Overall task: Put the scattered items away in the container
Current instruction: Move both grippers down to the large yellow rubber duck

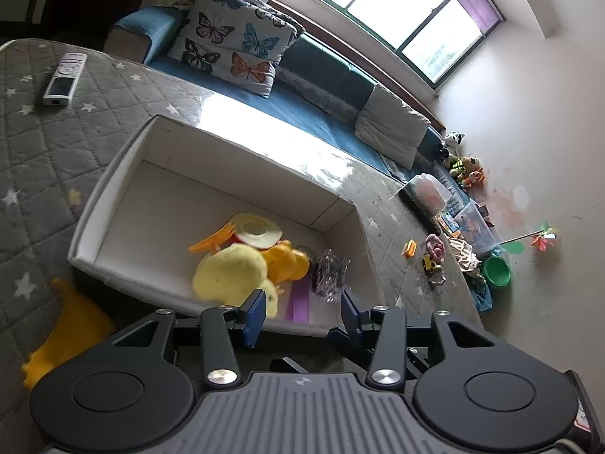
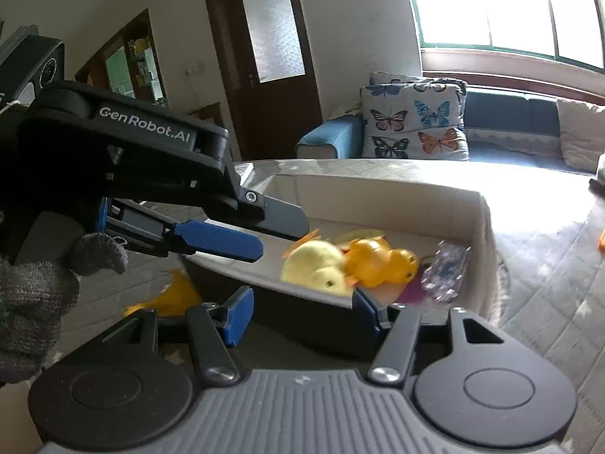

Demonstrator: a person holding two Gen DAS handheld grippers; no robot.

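Toys lie in the white box (image 1: 113,196) on the counter (image 1: 45,159): a plush duck (image 1: 230,270) and an orange toy (image 1: 287,261). Another yellow toy (image 1: 72,325) sits outside. Left claw (image 1: 300,312) and right claw (image 2: 302,312) gape empty.

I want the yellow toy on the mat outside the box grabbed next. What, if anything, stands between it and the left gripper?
Nothing visible. The yellow toy lies bare on the mat beside the white box, left of the open, empty left gripper.
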